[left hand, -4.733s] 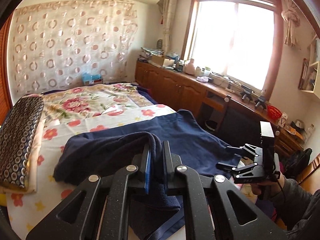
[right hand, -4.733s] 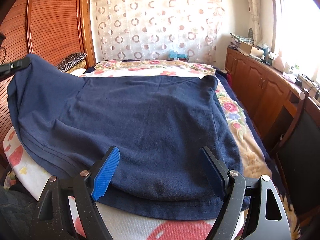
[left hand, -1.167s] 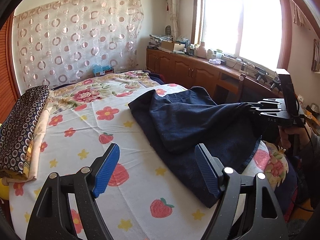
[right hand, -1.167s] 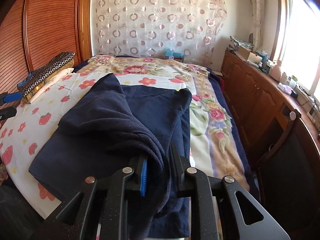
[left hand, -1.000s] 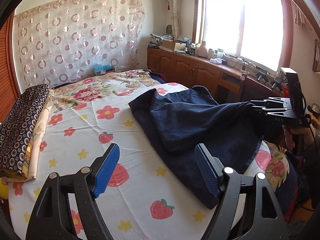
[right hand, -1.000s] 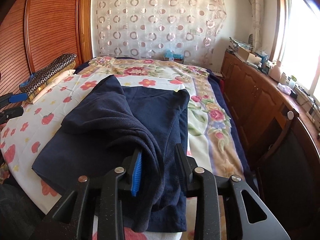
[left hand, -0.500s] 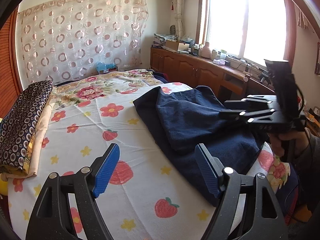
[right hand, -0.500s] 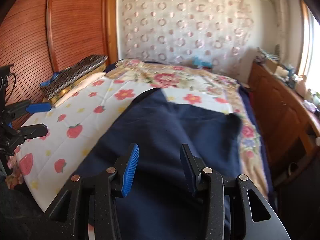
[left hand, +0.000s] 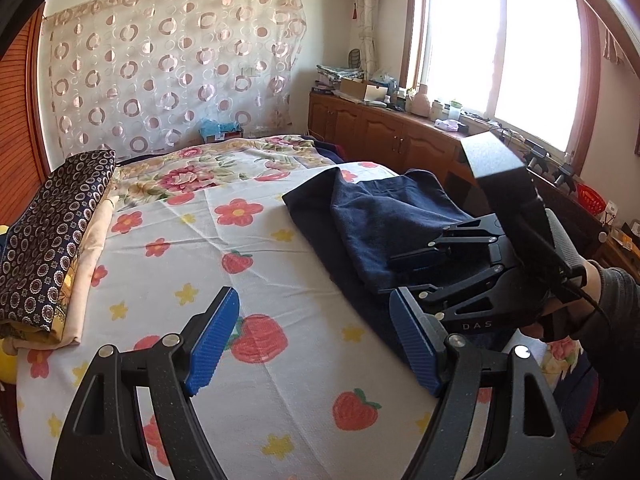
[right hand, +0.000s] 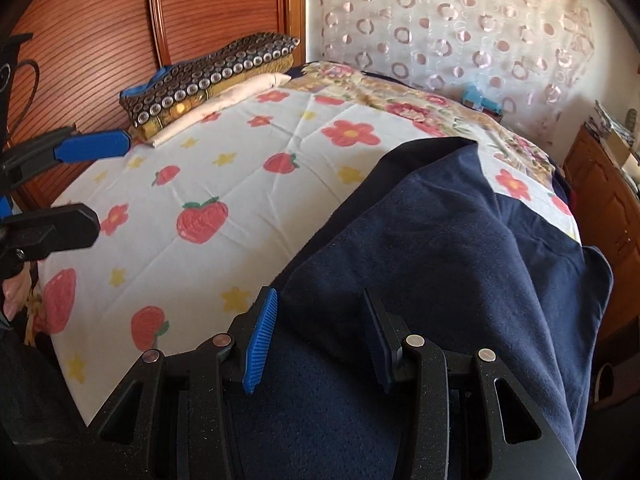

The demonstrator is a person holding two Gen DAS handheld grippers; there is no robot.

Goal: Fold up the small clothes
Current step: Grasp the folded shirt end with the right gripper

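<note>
- Far left, a stack of folded bedding (left hand: 48,236) lies along the bed's (left hand: 248,320) edge, clear of the work.
- Left hand-held gripper (left hand: 316,344) hovers spread over bare sheet, empty, likely waiting.
- Right hand-held gripper (right hand: 316,340), jaws just parted, sits over the navy garment (right hand: 440,264), pads off cloth; the garment lies part-folded on the bed's right side.

- Navy blue garment (right hand: 460,240), soft fleece-like cloth, lies on the bed's right side.
- Folded over itself: an upper layer rests on a wider lower layer, edges uneven.
- Far corner reaches the floral quilt; near end is hidden.
</note>
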